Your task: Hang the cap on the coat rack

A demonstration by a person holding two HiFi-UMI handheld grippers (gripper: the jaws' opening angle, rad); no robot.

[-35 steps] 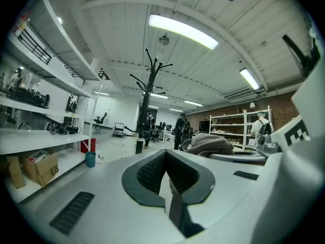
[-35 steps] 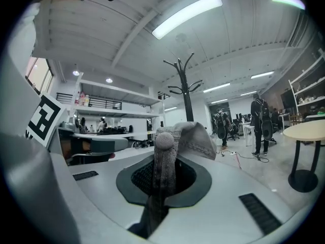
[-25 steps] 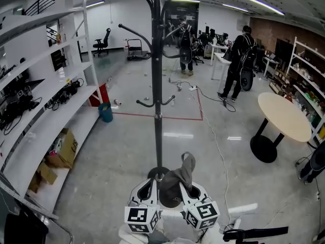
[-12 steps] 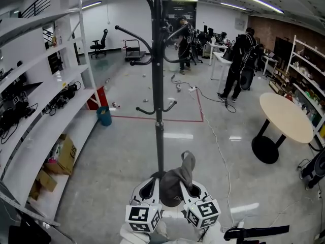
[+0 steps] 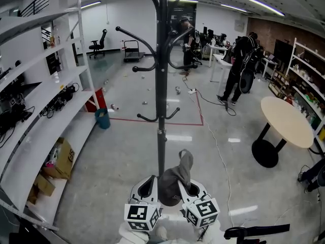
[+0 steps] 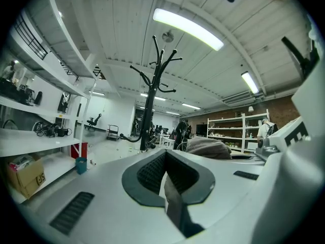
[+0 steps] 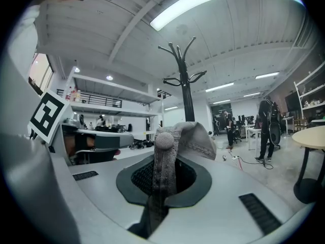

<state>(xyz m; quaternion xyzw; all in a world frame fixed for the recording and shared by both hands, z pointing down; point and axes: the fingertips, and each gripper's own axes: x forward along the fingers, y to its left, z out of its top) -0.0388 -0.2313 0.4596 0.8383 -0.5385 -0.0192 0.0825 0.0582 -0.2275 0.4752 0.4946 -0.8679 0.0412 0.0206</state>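
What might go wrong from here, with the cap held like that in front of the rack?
1. The left gripper and right gripper each pinch only a thin fold of the cap, so it may slip out while being lifted.
2. The rack is a slim pole, and a nudge while hooking might rock it.
3. The hooks are narrow and curved, so the limp cap may miss or slide off.

A glossy grey concrete floor (image 5: 122, 156) is seen, with the coat rack (image 5: 161, 111) stood on it at centre. Taken from the pole, a teal bin (image 5: 102, 119) is set on the floor at ten o'clock, a red tape line (image 5: 188, 124) is laid at twelve o'clock, and a white cable (image 5: 217, 145) is trailed at two o'clock. A round table (image 5: 284, 118) is stood at three o'clock. White shelves (image 5: 45, 131) at nine o'clock are loaded with cardboard boxes (image 5: 63, 156).
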